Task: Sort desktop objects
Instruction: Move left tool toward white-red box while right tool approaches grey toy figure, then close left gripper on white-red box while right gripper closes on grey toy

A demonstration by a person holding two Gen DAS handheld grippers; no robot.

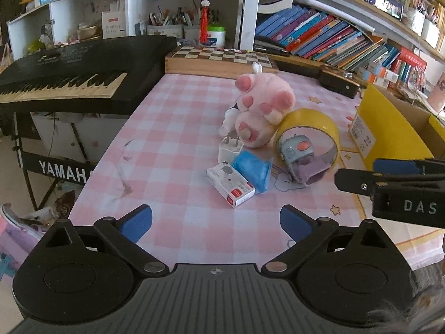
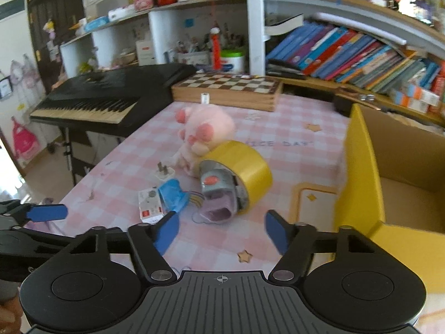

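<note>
Several desktop objects [image 1: 244,150] beyond both gaping tools [image 1: 217,222]

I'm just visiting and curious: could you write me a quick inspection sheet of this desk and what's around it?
Surface: pink checked tablecloth, some dark smudges.
Job's things: plush toy, yellow tape roll with a toy watch lying through it, white charger, blue packet, small white box, clustered together.
Clutter: chessboard at the far edge.
Grippers: left gripper and right gripper both open, holding nothing.
Cables: nothing seen on the desk.
Surroundings: keyboard, bookshelves, yellow cardboard box.
</note>
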